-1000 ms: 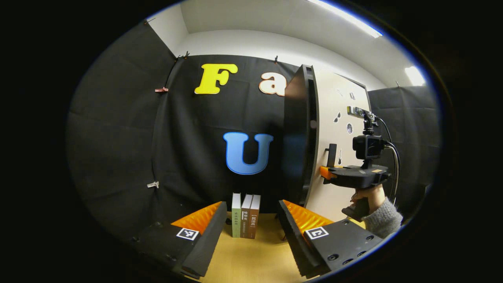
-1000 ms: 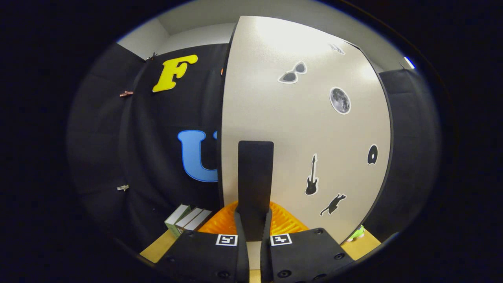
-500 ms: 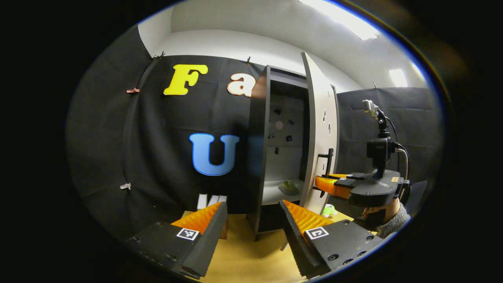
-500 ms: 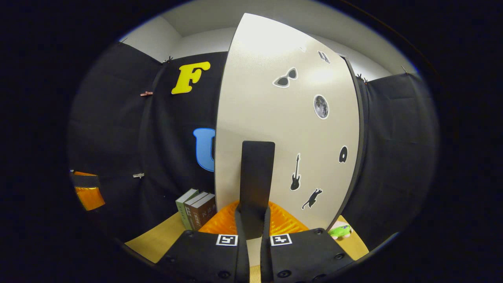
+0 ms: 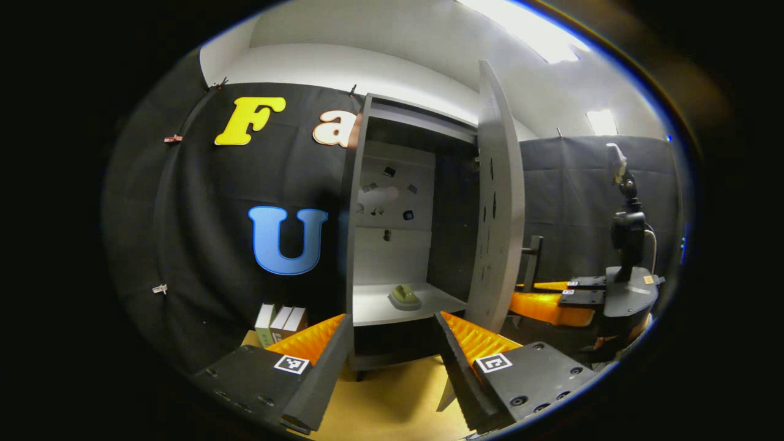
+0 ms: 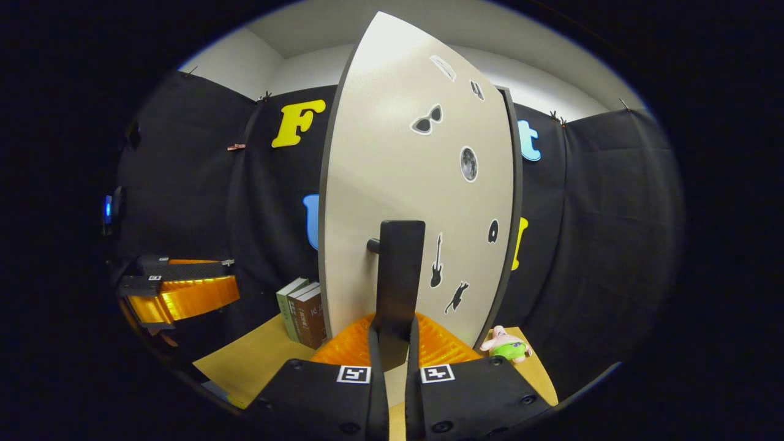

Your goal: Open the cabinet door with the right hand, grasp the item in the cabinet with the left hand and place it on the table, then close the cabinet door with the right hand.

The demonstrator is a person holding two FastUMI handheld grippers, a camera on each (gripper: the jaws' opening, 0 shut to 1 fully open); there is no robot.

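R gripper clamped on flat bar handle | L gripper held wide | rounded green item seen at 12 on smooth shelf

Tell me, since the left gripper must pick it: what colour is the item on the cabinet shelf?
Olive green item, best seen in the left gripper view.
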